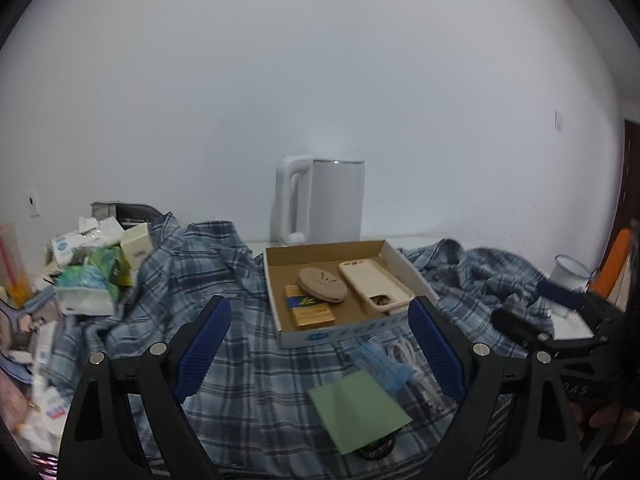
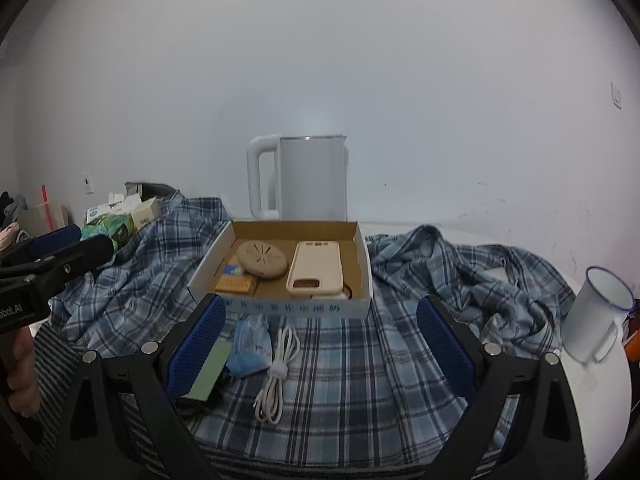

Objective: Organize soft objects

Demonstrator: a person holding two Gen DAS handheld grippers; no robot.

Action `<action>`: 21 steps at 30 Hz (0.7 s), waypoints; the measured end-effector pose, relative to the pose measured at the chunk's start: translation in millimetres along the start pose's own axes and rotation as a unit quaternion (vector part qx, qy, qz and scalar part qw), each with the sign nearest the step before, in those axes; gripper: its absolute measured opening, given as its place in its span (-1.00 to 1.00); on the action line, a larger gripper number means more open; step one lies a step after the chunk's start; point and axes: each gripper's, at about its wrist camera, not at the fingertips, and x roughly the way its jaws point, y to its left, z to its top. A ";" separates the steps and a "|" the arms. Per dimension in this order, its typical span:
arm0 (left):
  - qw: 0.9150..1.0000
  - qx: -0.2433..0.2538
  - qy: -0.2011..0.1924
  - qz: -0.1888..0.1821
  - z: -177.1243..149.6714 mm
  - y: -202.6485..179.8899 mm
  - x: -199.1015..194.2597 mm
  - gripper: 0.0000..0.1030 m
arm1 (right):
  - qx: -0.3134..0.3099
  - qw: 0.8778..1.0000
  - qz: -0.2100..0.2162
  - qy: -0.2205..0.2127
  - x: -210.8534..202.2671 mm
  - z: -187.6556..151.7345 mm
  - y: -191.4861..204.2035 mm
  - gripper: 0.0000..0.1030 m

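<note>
A blue plaid shirt (image 1: 240, 360) (image 2: 340, 368) lies spread over the table. On it stands an open cardboard box (image 1: 288, 334) (image 2: 360, 308) holding a beige phone case (image 1: 372, 280) (image 2: 316, 266), a round tan pad (image 1: 322, 284) (image 2: 262, 260) and a yellow packet (image 1: 310, 312) (image 2: 236, 284). In front lie a blue face mask (image 1: 380, 364) (image 2: 248, 346), a white cable (image 1: 408, 352) (image 2: 278, 368) and a green sheet (image 1: 358, 412) (image 2: 210, 372). My left gripper (image 1: 320, 352) and right gripper (image 2: 320, 348) are open and empty above the shirt.
A white kettle (image 1: 320, 200) (image 2: 298, 178) stands behind the box by the wall. A heap of tissue packs and small boxes (image 1: 88, 276) (image 2: 116, 224) sits at the left. A white enamel mug (image 2: 596, 320) (image 1: 568, 274) stands at the right edge.
</note>
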 end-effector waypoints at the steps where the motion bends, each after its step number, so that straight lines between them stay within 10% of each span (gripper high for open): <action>1: 1.000 -0.005 -0.009 -0.001 -5.2 0.9 1.4 0.78 | 0.000 1.000 0.000 -0.001 1.5 -3.2 0.0 0.86; 21: 1.000 0.016 -0.001 -0.006 -35.5 -6.7 24.3 1.00 | -0.014 0.999 0.032 -0.007 11.4 -29.3 6.6 0.86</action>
